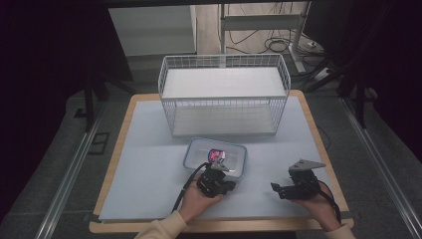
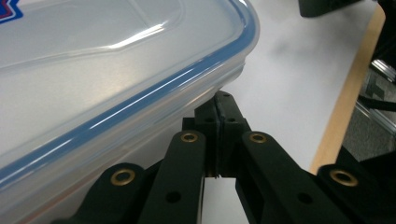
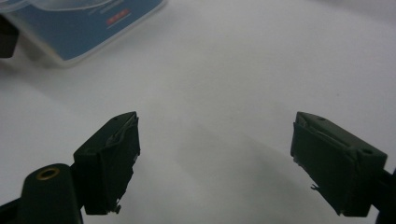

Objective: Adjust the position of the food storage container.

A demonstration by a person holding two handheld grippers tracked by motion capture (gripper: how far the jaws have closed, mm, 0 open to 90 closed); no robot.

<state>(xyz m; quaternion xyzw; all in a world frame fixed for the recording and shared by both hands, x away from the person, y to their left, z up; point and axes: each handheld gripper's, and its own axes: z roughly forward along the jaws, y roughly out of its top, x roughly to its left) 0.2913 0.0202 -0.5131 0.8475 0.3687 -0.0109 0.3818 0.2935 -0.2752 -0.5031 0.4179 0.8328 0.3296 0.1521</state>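
A clear plastic food box (image 1: 215, 155) with a blue-rimmed lid lies on the white mat in the middle of the table; something red and blue shows through its lid. My left gripper (image 1: 222, 172) is at the box's near edge. In the left gripper view its jaws are shut together with nothing between them, the left gripper's tips (image 2: 219, 101) just under the lid rim of the box (image 2: 116, 70). To the right, my right gripper (image 1: 276, 189) hovers over bare mat. Its jaws stand wide open and empty in the right gripper view, where the right gripper (image 3: 215, 158) faces the box's corner (image 3: 84, 32).
A white wire basket (image 1: 224, 107) with a white floor stands at the back of the mat, just behind the box. The wooden table edge (image 1: 326, 149) runs along the right. Cables and desk legs lie on the floor beyond the table.
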